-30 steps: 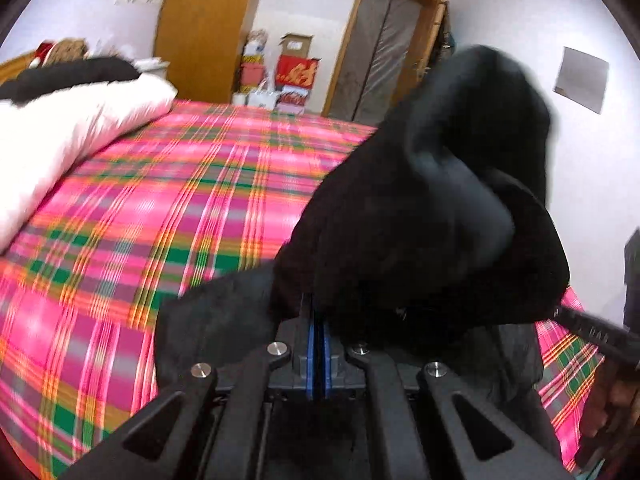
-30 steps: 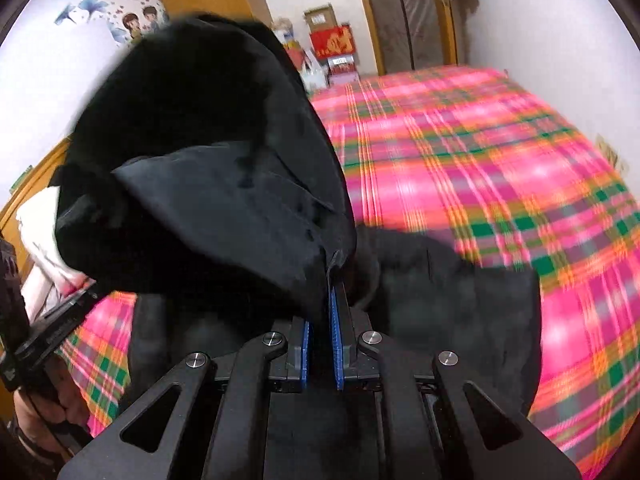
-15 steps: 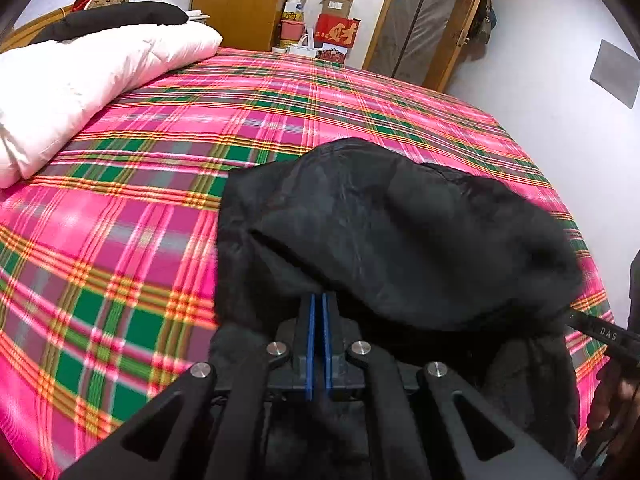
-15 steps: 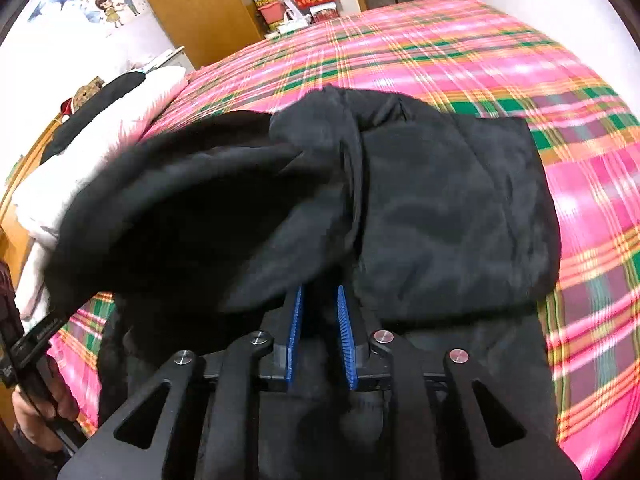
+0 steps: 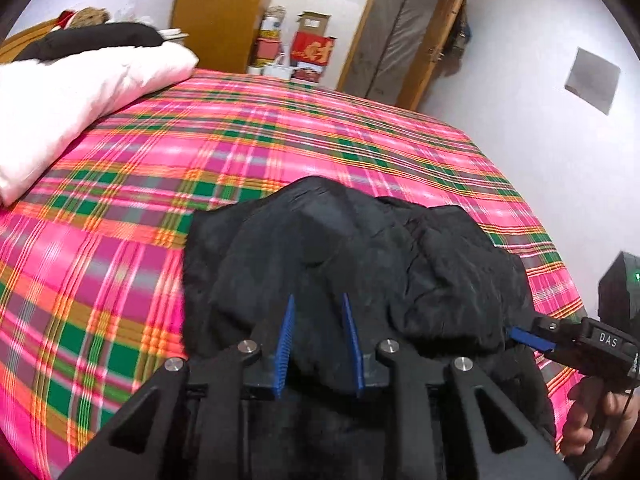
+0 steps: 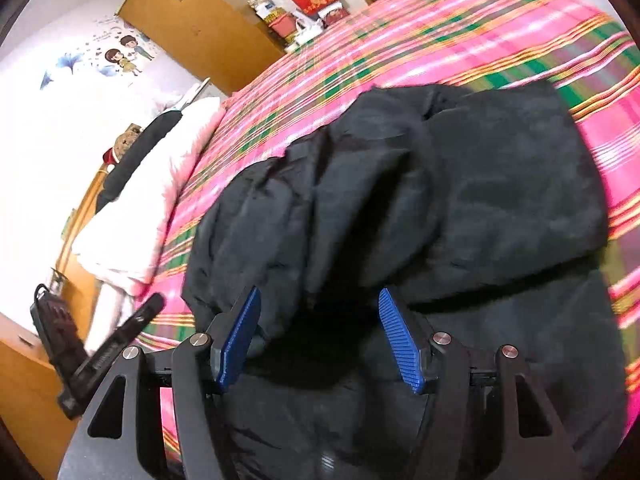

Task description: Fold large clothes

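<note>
- A black garment (image 5: pixel 352 264) lies in a rumpled, folded-over heap on the plaid bedspread (image 5: pixel 168 184), near the bed's close edge.
- In the right wrist view the garment (image 6: pixel 420 200) shows an upper layer doubled over a lower one, its folded edge running across just beyond the fingertips.
- The left gripper (image 5: pixel 318 312) hovers over the near part of the garment, its jaws parted, with nothing clamped between the blue pads (image 5: pixel 286 340).
- Dark cloth fills the gap between those pads, but whether they touch it cannot be told.
- The right gripper (image 6: pixel 318 312) is also over the garment's near part, its jaws spread wide and holding nothing; its blue pads (image 6: pixel 400 344) stand well apart.
- In the left wrist view the right gripper (image 5: pixel 576 340) appears at the garment's right edge, held by a hand (image 5: pixel 592 428).
- In the right wrist view the left gripper (image 6: pixel 108 352) shows as a blurred dark shape left of the garment.
- A white pillow (image 5: pixel 68 104) lies on the bedspread well left of the garment, with a dark pillow (image 5: pixel 92 38) behind it.
- Beyond the bedspread's far edge stand a wooden wardrobe (image 5: pixel 220 12), stacked boxes (image 5: pixel 308 48) and a door (image 5: pixel 404 32).
- Cartoon stickers (image 6: pixel 124 54) mark the wall left of the wardrobe (image 6: pixel 200 24).
</note>
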Demonstrator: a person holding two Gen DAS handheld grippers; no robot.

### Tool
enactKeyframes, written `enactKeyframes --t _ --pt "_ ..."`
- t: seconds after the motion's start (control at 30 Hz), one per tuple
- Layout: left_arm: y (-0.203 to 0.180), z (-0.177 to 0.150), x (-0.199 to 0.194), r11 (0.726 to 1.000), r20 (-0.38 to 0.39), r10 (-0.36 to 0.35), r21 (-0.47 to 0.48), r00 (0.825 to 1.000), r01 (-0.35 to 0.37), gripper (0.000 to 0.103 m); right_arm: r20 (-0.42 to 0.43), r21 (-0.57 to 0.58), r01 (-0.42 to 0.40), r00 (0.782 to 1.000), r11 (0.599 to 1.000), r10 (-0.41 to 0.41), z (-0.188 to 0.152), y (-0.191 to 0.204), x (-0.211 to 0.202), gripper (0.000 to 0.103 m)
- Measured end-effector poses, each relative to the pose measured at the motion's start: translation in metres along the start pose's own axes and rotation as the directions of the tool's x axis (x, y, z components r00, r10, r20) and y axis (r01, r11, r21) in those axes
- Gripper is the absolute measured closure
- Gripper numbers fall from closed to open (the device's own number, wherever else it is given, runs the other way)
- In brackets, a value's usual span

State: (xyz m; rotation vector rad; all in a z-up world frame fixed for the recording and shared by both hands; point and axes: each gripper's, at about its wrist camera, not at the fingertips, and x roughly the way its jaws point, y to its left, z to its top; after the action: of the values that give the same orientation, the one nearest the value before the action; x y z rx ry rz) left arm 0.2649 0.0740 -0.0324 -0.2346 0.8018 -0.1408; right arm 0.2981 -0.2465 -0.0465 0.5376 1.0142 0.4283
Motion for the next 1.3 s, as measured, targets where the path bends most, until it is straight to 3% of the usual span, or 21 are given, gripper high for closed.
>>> enactKeyframes --t 0.03,0.07,0.1,0.17,0.4,0.57,0.63,0.7,0.8,0.93,1.07,1.13,1.2,1.3 --pt "-0.003 0.002 0.004 1.0 0.005 -0.004 0.011 1.0 0.004 0.077 -0.004 -0.002 -0.009 1.0 1.0 0.009 0.001 0.003 0.008 0.041" --pt "-0.005 0.002 0.008 1.0 0.009 -0.008 0.021 1.0 0.008 0.077 -0.01 -0.012 -0.006 1.0 1.0 0.006 0.001 0.005 0.015 0.061" --pt "-0.005 0.001 0.013 1.0 0.009 -0.016 0.027 1.0 0.015 0.077 -0.021 -0.018 0.006 1.0 1.0 -0.006 0.001 0.007 0.021 0.096" --pt "-0.005 -0.004 0.019 0.999 -0.001 -0.028 0.031 1.0 0.028 0.077 -0.035 -0.024 0.02 0.999 1.0 -0.021 -0.007 0.005 0.031 0.098" --pt "-0.011 -0.012 0.034 0.995 -0.056 -0.09 0.042 0.994 0.092 0.077 -0.107 0.085 0.044 0.994 0.995 -0.035 -0.05 -0.03 0.069 0.099" --pt "-0.004 -0.026 0.068 0.999 -0.152 -0.032 0.009 0.988 0.034 0.077 -0.123 0.053 0.076 0.99 0.996 -0.069 -0.046 -0.025 0.072 0.099" --pt "0.0 -0.03 0.075 0.999 -0.158 -0.039 -0.025 0.987 0.035 0.077 -0.127 0.032 0.086 0.989 0.996 -0.081 -0.044 -0.018 0.062 0.092" --pt "-0.001 -0.029 0.074 0.999 -0.161 -0.039 -0.034 0.986 0.034 0.077 -0.088 -0.039 0.111 0.99 0.993 -0.114 -0.039 -0.008 0.039 0.083" --pt "-0.005 -0.028 0.072 1.0 -0.159 -0.026 -0.02 0.987 0.023 0.077 0.032 -0.137 0.145 0.989 0.98 -0.142 -0.029 0.011 -0.002 0.082" --pt "-0.009 -0.028 0.072 1.0 -0.16 -0.01 0.0 0.987 0.01 0.077 0.172 -0.204 0.229 0.966 0.952 -0.195 0.006 0.026 -0.02 0.077" --pt "-0.01 -0.029 0.072 1.0 -0.163 -0.007 0.013 0.987 0.009 0.077 0.184 -0.225 0.317 0.942 0.921 -0.279 0.032 0.021 0.007 0.077" --pt "-0.011 -0.028 0.072 1.0 -0.166 -0.006 0.016 0.986 0.009 0.077 0.149 -0.223 0.367 0.929 0.903 -0.34 0.036 0.008 0.027 0.077" --pt "-0.011 -0.028 0.073 1.0 -0.167 -0.006 0.02 0.986 0.009 0.077 0.095 -0.2 0.363 0.932 0.91 -0.351 0.033 -0.02 0.04 0.074" --pt "-0.013 -0.027 0.075 1.0 -0.169 -0.008 0.025 0.986 0.012 0.076 0.083 -0.175 0.338 0.941 0.925 -0.328 0.027 -0.036 0.052 0.074"
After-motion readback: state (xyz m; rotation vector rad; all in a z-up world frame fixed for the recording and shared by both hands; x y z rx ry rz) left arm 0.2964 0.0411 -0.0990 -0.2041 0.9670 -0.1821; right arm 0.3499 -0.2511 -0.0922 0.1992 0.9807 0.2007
